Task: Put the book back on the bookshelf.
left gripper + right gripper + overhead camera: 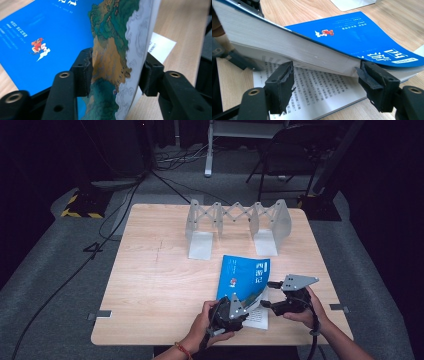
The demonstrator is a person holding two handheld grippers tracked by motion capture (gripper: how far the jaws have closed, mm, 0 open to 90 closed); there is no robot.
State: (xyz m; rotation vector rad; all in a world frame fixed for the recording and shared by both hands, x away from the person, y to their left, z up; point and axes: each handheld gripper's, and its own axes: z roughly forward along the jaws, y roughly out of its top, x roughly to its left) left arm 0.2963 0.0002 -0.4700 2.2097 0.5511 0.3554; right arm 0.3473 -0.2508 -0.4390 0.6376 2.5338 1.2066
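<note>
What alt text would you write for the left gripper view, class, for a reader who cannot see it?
The left gripper clamps its two black jaws on the lifted front part of a blue book, whose spine shows a painted landscape. A printed page lies beneath on the wooden table.

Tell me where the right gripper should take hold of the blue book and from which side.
Probably the raised block of pages at the blue book fore edge, approached from the open side facing the right gripper. The left gripper lifts the cover and pages near the spine, so a gap shows over the printed page lying flat; one jaw could slip beneath, one above.
</note>
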